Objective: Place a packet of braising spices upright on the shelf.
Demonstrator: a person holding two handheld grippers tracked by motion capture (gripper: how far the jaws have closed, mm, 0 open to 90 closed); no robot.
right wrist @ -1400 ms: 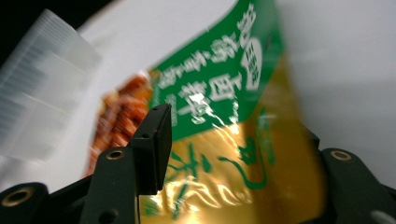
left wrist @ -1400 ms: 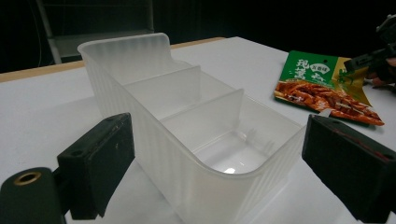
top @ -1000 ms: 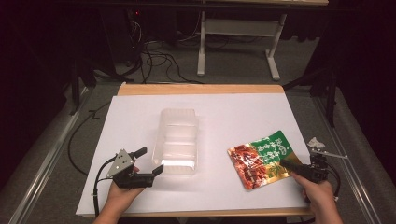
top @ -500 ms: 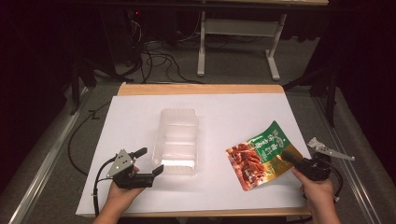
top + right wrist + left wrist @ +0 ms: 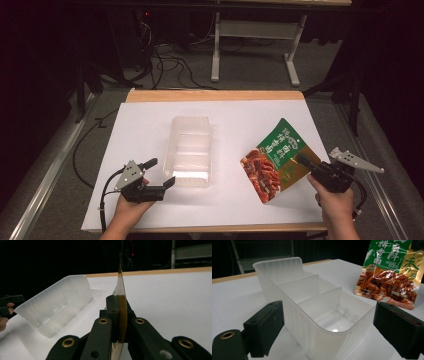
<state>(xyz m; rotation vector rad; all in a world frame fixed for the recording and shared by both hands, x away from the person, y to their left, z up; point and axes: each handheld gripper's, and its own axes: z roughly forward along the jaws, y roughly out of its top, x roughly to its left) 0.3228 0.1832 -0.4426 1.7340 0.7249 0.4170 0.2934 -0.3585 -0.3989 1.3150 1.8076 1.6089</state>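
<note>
A clear plastic tray with three compartments lies lengthwise in the middle of the white table. My left gripper is open at the tray's near end, its jaws on either side of the near corner of the tray. My right gripper is shut on the edge of a green and red snack pouch, held tilted up off the table at the right. In the right gripper view the pouch stands edge-on between the jaws. The pouch also rises beyond the tray in the left gripper view.
The table has a wooden far edge. A metal stand and cables are on the dark floor beyond it. A grey plate sticks out from my right gripper.
My right gripper has lifted and tipped the snack pouch up from lying flat, so it now stands tilted. The left gripper has stayed at the tray's near end.
</note>
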